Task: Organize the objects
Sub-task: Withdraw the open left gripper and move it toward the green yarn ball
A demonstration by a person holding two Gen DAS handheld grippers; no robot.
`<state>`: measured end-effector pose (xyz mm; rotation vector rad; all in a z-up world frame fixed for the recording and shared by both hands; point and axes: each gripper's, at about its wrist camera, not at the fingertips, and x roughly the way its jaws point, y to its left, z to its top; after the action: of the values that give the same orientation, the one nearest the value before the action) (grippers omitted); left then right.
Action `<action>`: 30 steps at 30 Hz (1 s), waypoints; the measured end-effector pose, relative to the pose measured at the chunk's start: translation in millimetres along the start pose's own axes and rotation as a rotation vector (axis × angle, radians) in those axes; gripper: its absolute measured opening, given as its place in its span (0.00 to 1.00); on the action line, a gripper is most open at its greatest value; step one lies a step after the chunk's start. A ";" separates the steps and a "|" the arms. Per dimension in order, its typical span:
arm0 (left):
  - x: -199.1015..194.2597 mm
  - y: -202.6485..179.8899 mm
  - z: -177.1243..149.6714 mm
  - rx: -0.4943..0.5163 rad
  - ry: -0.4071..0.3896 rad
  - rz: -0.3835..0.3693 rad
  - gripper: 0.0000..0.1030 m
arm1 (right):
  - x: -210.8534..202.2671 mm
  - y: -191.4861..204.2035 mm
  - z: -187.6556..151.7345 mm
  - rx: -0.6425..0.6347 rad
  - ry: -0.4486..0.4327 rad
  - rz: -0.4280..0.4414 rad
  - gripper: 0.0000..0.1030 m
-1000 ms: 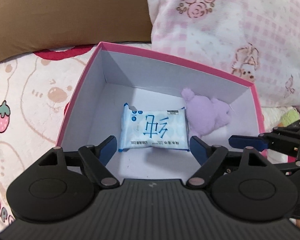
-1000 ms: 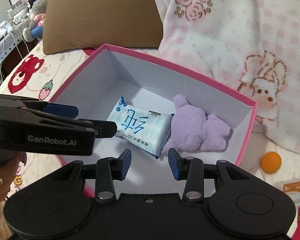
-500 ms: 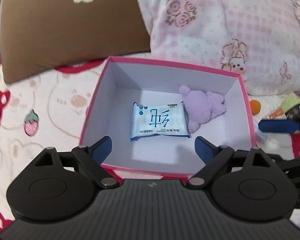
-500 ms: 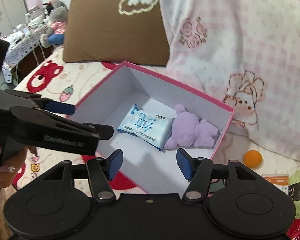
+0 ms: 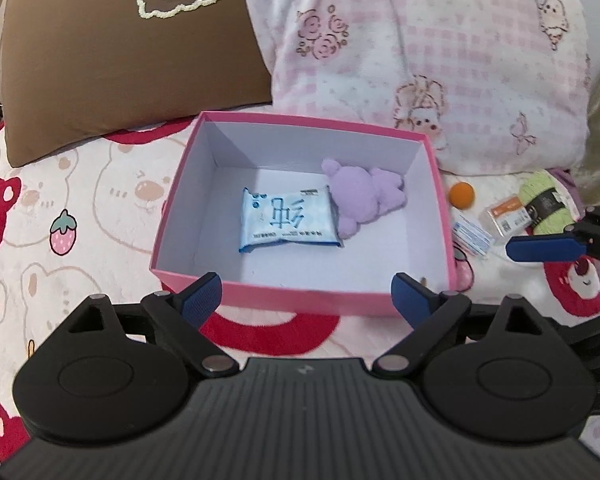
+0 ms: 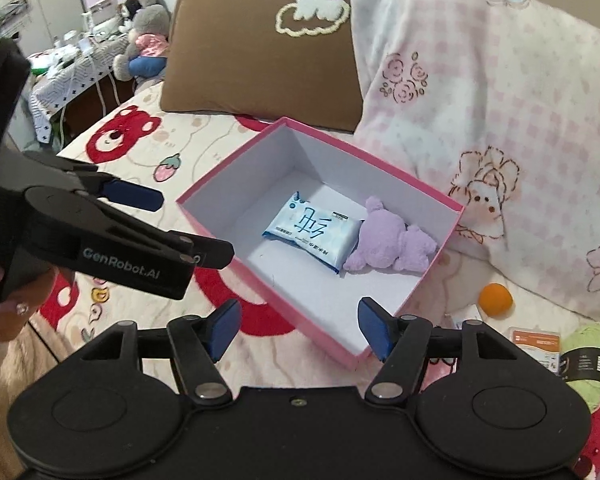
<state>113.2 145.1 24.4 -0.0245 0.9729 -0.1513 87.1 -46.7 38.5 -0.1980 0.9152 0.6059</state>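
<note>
Above the bed (image 5: pixel 80 216), the left tool (image 5: pixel 306 294) hangs with its jaws wide apart and nothing between them; the right tool (image 6: pixel 298 326) has just been spreading its jaws, also empty. Beyond both sits the pink box (image 5: pixel 300 300), holding a wipes pack (image 5: pixel 288 222) touching a purple plush (image 5: pixel 364 198). Right of the box lie an orange ball (image 5: pixel 461 195), a card (image 5: pixel 508 220) and green yarn (image 5: pixel 544 202).

Hiding partly behind the pink box (image 5: pixel 446 216): a small blue-striped packet (image 5: pixel 473 236), print too small for reading. Cutting off at the right edge: green yarn skein (image 6: pixel 584 360).
</note>
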 end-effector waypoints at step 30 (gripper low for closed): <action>-60.3 -98.7 -46.2 0.169 0.004 -0.112 0.93 | -85.0 -38.4 -86.2 0.022 0.000 -0.010 0.81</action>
<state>30.2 58.1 56.7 0.0772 0.9608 -0.3362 11.3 -147.8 50.1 -0.1831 0.9199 0.5863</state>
